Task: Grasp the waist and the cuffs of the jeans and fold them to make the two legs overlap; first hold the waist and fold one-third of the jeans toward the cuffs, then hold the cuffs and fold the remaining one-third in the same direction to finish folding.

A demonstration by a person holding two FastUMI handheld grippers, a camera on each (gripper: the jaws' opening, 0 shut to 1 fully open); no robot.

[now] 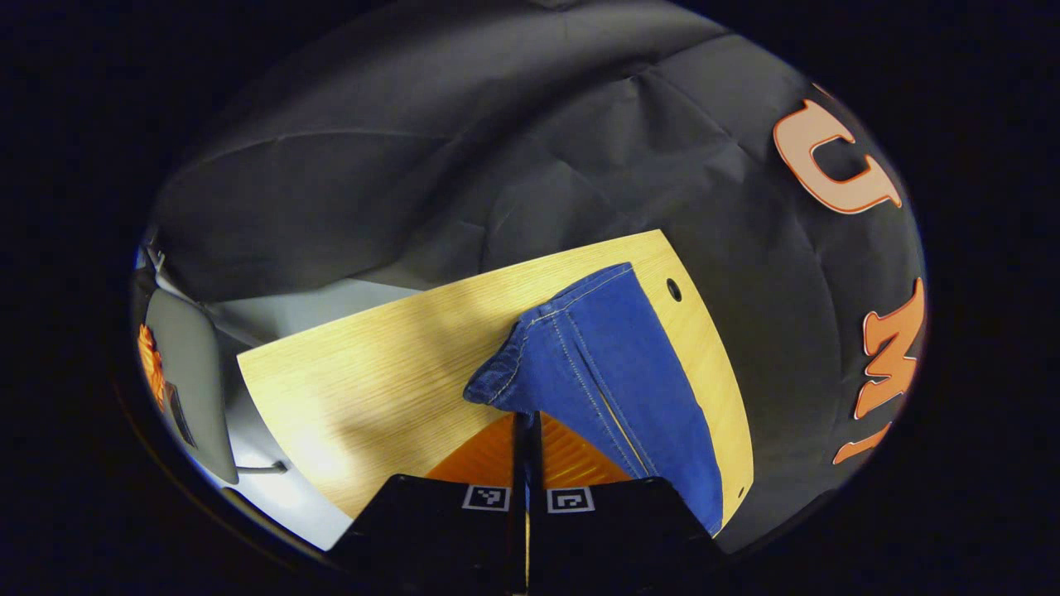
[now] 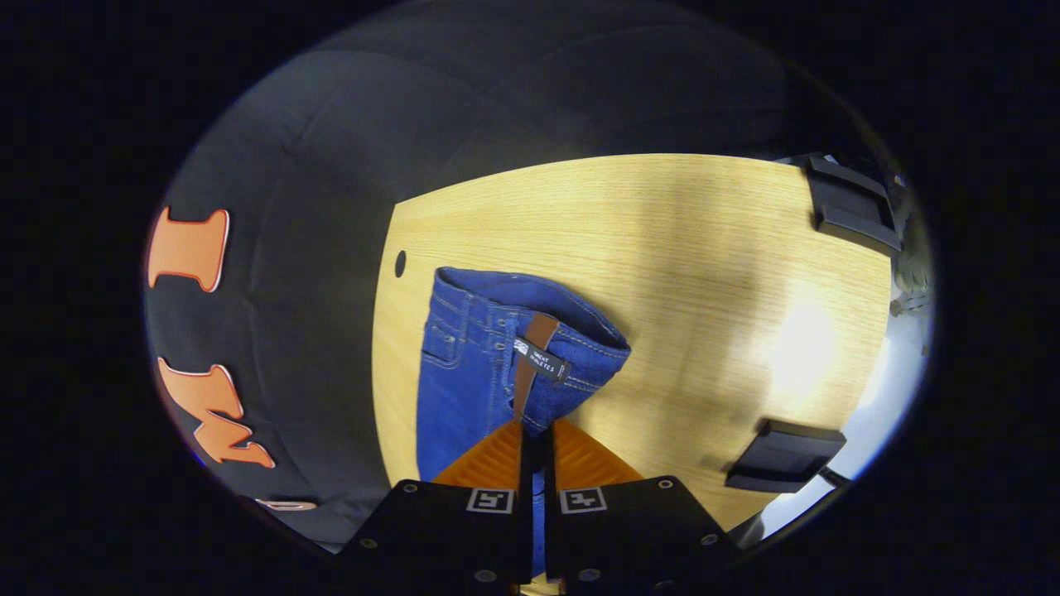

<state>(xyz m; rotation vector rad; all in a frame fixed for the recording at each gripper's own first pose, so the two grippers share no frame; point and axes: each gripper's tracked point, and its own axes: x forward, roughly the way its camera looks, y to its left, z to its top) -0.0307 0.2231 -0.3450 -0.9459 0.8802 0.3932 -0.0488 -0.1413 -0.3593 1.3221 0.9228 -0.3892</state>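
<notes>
The jeans (image 2: 472, 364) lay along the far edge of the bench (image 2: 704, 273), legs apparently already overlapped; the left gripper (image 1: 527, 426) had closed on the cuff end (image 1: 505, 377), the right gripper (image 2: 534, 434) had pinched the waist (image 2: 538, 331) near its leather patch, likely so both ends could be lifted together and the cloth kept taut; each gripper pointed slightly downward along the garment from opposite ends; two dark blocks (image 2: 787, 455) sat well apart on the bench.
</notes>
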